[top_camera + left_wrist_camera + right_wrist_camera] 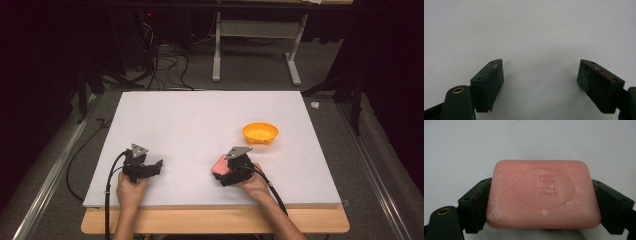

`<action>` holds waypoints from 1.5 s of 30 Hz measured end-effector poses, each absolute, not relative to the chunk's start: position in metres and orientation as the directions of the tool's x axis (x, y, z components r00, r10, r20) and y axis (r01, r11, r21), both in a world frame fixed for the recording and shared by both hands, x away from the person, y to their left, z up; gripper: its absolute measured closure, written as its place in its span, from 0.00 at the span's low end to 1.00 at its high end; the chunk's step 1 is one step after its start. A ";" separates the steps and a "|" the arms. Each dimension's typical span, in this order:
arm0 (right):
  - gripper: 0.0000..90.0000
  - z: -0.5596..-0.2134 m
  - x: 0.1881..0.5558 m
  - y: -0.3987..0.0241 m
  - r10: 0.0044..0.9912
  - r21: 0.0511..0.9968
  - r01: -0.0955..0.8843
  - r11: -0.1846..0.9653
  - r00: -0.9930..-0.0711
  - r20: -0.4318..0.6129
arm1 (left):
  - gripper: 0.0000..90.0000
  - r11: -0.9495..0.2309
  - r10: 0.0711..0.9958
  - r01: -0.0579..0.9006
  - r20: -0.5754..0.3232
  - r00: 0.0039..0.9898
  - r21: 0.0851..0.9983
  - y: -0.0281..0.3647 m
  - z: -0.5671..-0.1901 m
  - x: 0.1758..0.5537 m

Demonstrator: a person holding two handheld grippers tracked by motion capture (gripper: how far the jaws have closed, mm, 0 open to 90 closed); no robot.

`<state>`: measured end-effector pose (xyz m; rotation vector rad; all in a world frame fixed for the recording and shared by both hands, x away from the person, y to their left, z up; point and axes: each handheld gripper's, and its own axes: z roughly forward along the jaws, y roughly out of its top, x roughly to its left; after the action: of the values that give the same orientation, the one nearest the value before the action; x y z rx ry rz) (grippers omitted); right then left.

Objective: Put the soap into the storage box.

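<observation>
Right tool [541, 202] level, clamping pink soap [541, 195]

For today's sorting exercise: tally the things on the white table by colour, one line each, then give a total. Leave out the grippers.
Pink: 1, the soap, between the right gripper pads.
Orange: 1, the bowl.
Total: 2
</observation>
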<state>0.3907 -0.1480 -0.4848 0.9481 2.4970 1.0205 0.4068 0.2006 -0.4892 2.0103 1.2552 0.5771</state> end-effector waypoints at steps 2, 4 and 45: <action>0.15 -0.484 0.389 -0.149 0.678 0.701 0.483 0.525 -0.735 -0.002 | 0.24 -0.296 0.900 0.596 0.009 0.435 0.746 0.201 -0.489 0.407; 0.15 -0.483 0.389 -0.149 0.678 0.702 0.480 0.525 -0.735 -0.004 | 0.24 -0.296 0.900 0.596 0.009 0.435 0.746 0.201 -0.489 0.407; 0.15 -0.454 0.377 -0.180 0.721 0.773 0.504 0.385 -0.687 0.088 | 0.24 -0.297 0.901 0.596 0.011 0.435 0.746 0.201 -0.489 0.407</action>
<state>0.3769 -0.1799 -0.4541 1.0813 2.3840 1.1910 0.4068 0.2006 -0.4891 2.0119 1.2560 0.5761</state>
